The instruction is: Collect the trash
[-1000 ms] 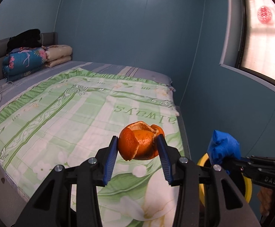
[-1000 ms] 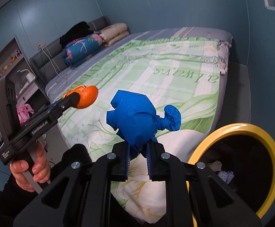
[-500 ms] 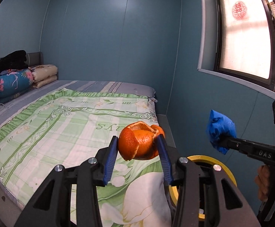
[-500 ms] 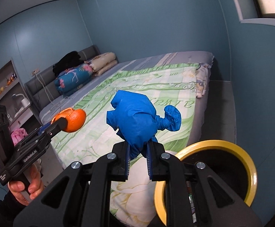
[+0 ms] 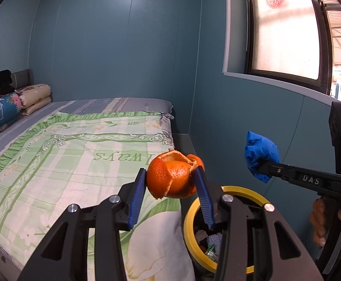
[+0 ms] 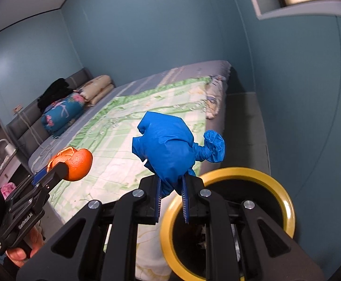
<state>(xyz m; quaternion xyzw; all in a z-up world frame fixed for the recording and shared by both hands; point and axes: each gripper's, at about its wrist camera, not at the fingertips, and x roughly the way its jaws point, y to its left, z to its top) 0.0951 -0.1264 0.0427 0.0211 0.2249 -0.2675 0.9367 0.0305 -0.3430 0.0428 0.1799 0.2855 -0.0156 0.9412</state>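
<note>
"ways" on quilt (image 5: pixel 76 159), "DAS" on right gripper (image 5: pixel 261 164)

Both tongs are matte black plastic frames with silver round screws at the joints and ribbed blue pads on the fingers. The right tongs (image 5: pixel 264 166) carry white letters "DAS" on the side; the left tongs (image 6: pixel 53 171) have small white lettering too.

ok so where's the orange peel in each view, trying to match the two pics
Left wrist view: the orange peel sits centre frame, clamped between the left gripper's blue pads, bed behind it.
Right wrist view: the same peel is at the left edge, on the tip of the other gripper.
Shared landmark: the yellow-rimmed bin, lower right in both.
</note>
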